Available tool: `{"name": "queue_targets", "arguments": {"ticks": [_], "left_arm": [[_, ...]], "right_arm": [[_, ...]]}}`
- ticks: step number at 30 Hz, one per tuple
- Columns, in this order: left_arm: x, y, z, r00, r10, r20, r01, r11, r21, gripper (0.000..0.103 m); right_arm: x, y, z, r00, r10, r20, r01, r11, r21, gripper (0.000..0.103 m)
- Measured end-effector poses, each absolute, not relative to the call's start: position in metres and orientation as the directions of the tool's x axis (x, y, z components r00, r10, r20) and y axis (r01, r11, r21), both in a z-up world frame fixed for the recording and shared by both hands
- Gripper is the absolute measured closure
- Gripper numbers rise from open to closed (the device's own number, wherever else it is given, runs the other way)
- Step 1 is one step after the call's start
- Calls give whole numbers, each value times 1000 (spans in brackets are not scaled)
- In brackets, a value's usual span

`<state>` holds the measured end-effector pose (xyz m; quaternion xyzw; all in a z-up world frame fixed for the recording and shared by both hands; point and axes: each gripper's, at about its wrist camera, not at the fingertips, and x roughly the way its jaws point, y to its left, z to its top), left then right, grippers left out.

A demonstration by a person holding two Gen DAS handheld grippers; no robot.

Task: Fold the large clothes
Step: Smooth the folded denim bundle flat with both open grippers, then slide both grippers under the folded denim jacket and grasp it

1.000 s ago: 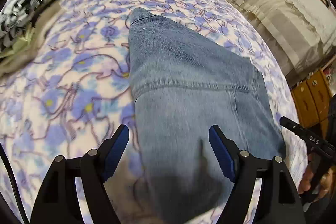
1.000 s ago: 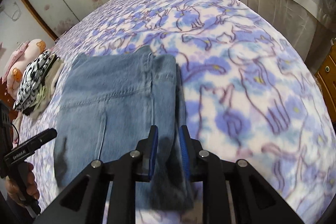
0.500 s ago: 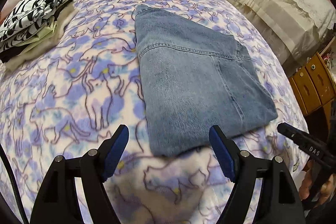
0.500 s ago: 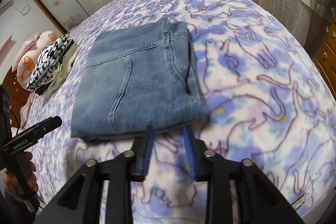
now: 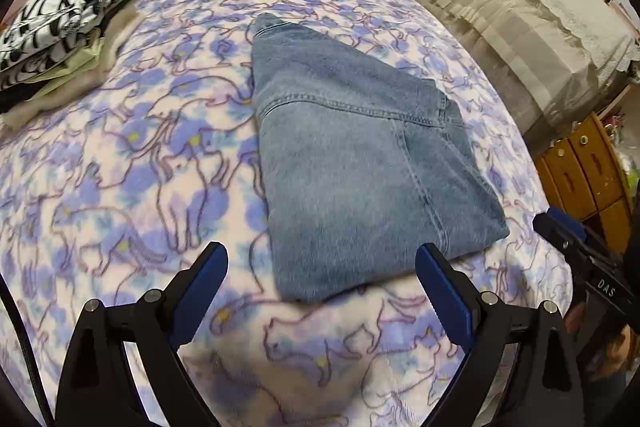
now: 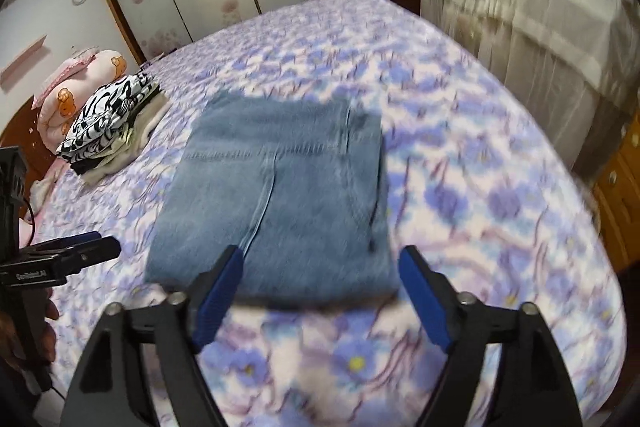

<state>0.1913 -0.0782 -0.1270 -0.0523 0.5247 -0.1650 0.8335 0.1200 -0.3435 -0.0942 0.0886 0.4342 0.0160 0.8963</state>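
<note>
Bedroom setup: folded jeans (image 5: 360, 167) lie flat mid-bedspread (image 5: 120, 187), left gripper (image 5: 320, 285) and right gripper (image 6: 320, 281) both spread wide, holding nothing, so I'd just square the near edge gently, no tugging.

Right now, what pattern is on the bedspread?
Purple-blue cats and flowers on a pale bedspread; the left wrist view shows it best.
</note>
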Motion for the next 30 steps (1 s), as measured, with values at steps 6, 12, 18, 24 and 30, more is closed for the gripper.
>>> {"name": "queue_targets", "arguments": {"ticks": [6, 12, 18, 24, 30], "left_arm": [[223, -75, -142, 377, -413, -829, 220, 909, -353, 8], [258, -79, -163, 344, -466, -815, 216, 884, -415, 1], [285, -92, -201, 254, -484, -837, 216, 872, -439, 1], [302, -99, -235, 180, -492, -852, 187, 867, -461, 1], [312, -98, -252, 170, -520, -837, 143, 853, -501, 1]], "right_arm": [[155, -360, -100, 598, 102, -795, 4, 992, 130, 18], [187, -385, -130, 527, 202, -825, 22, 968, 251, 18], [216, -396, -177, 409, 316, -856, 45, 930, 365, 18], [236, -392, -207, 325, 479, -815, 14, 860, 511, 18], [263, -375, -222, 297, 538, -789, -10, 828, 560, 20]]}}
